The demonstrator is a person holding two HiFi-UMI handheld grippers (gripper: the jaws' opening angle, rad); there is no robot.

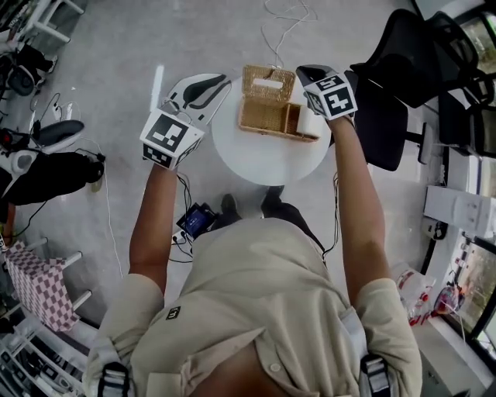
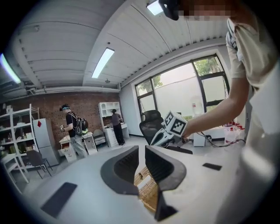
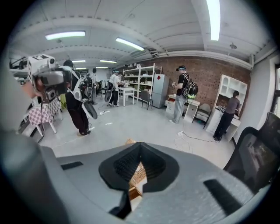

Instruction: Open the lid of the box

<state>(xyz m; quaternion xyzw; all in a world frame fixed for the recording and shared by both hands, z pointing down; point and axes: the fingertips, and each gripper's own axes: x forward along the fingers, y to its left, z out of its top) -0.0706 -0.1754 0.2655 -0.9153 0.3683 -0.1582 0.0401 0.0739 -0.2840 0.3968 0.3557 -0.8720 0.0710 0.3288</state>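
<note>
A wicker box (image 1: 267, 118) stands on a round white table (image 1: 256, 159). Its lid (image 1: 268, 82) is swung up and back, and a white roll (image 1: 310, 122) lies in its right end. My left gripper (image 1: 221, 80) hovers at the box's left, above the table rim. Its jaws stand a narrow slit apart with nothing between them (image 2: 141, 148). My right gripper (image 1: 301, 71) hangs over the box's far right corner, with its fingertips meeting (image 3: 140, 144) on nothing. Under each gripper's jaws the box (image 2: 146, 192) (image 3: 136, 175) shows as a slice of wickerwork.
A black office chair (image 1: 418, 62) stands right of the table. White cables (image 1: 283, 23) trail on the floor behind it. A small device (image 1: 198, 219) lies by the person's feet. A checked cloth (image 1: 39, 283) hangs at the lower left. People (image 3: 183, 94) stand far off by shelves.
</note>
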